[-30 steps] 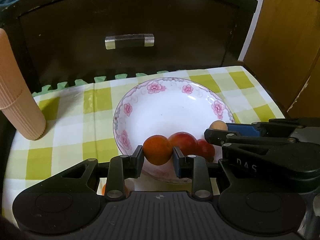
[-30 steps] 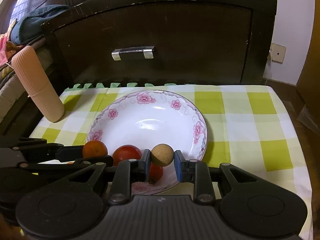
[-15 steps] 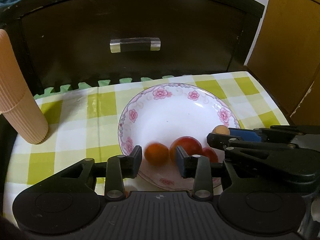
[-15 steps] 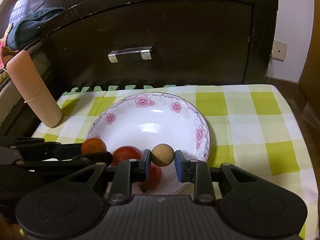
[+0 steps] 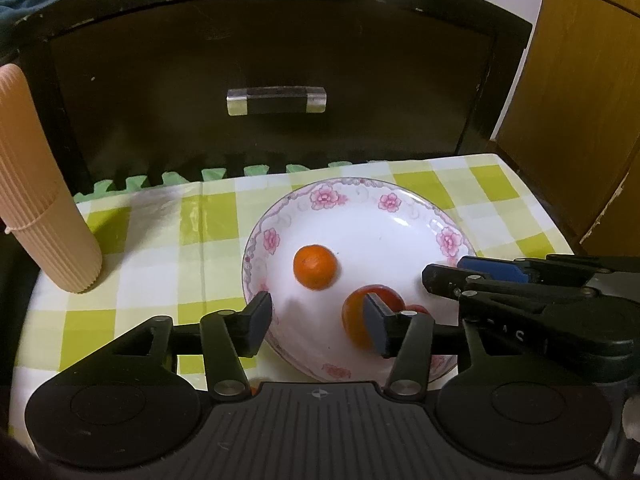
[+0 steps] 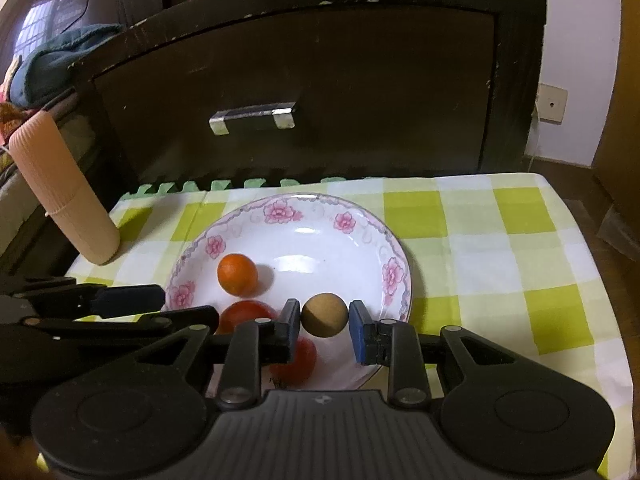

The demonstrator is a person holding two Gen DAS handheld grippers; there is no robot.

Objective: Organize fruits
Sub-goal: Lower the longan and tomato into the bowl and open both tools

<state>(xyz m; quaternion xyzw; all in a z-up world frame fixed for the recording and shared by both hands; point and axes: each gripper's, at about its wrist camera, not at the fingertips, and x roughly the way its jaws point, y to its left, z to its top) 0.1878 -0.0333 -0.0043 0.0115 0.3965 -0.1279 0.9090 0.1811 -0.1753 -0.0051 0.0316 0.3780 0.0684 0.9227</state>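
A white plate with pink flowers (image 5: 360, 216) (image 6: 320, 236) sits on the green checked cloth. An orange tangerine (image 5: 315, 267) (image 6: 237, 274) lies free in the plate. A larger red-orange fruit (image 5: 356, 320) (image 6: 240, 316) and a small red fruit (image 6: 304, 360) lie at the plate's near side. My left gripper (image 5: 318, 328) is open and empty above the plate's near rim. My right gripper (image 6: 324, 330) holds a small round tan fruit (image 6: 324, 315) between its pads, above the plate's near right part; from the left wrist view the tan fruit is hidden.
A ribbed beige cylinder (image 5: 36, 200) (image 6: 60, 196) stands at the cloth's left. A dark wooden drawer front with a metal handle (image 5: 276, 100) stands right behind the table. The cloth's right half (image 6: 500, 248) holds nothing; its edge drops off at the right.
My left gripper opened and let the tangerine go; the tangerine now lies in the plate, and the gripper has pulled back. The right gripper keeps the tan fruit.
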